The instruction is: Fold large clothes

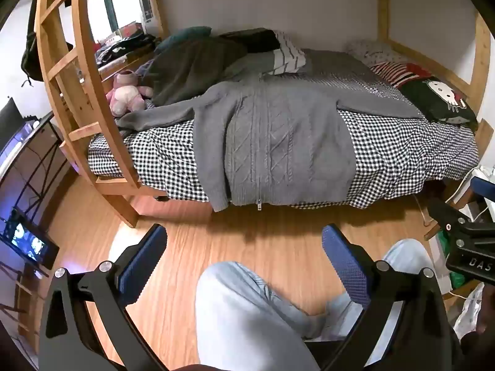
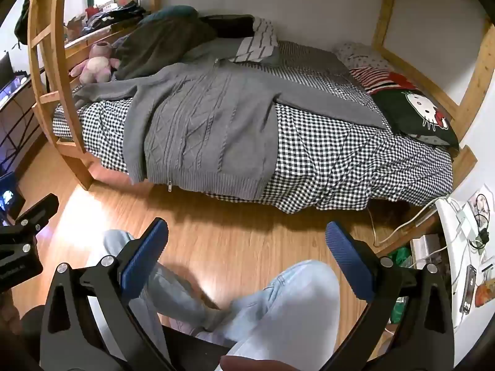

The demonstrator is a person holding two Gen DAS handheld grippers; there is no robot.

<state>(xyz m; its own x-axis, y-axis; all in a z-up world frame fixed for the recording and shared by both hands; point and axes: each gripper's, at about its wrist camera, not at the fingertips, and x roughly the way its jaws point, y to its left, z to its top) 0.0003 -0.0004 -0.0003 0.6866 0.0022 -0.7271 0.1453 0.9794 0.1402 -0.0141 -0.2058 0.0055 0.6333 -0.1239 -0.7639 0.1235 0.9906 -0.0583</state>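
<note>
A grey cable-knit cardigan (image 1: 278,142) lies spread face up on the bed (image 1: 417,154), zipped down the middle, its hem hanging over the bed's near edge and the zip pull dangling just below that edge. One sleeve reaches toward the bed's left end, where a pink plush toy (image 1: 126,95) sits by the wooden ladder (image 1: 80,71); the other sleeve runs toward the right end, stopping near a black cartoon-cat pillow (image 1: 439,99). Behind the cardigan, along the bed's far edge, a dark heap of clothes (image 1: 191,65) and a striped cloth (image 1: 287,55) are piled. The left tool (image 1: 244,256) stands wide open with nothing between its blue pads, hanging over the wooden floor (image 1: 247,232) well short of the cardigan's hem. The right tool (image 2: 247,247) is likewise spread wide and empty, also apart from the garment. Both hover above the person's knees (image 2: 294,309) in light jeans. A bare strip of floor separates the tools from the bed's near edge; the ladder hems it in on the left, and cables (image 2: 399,225) and clutter crowd the right.
</note>
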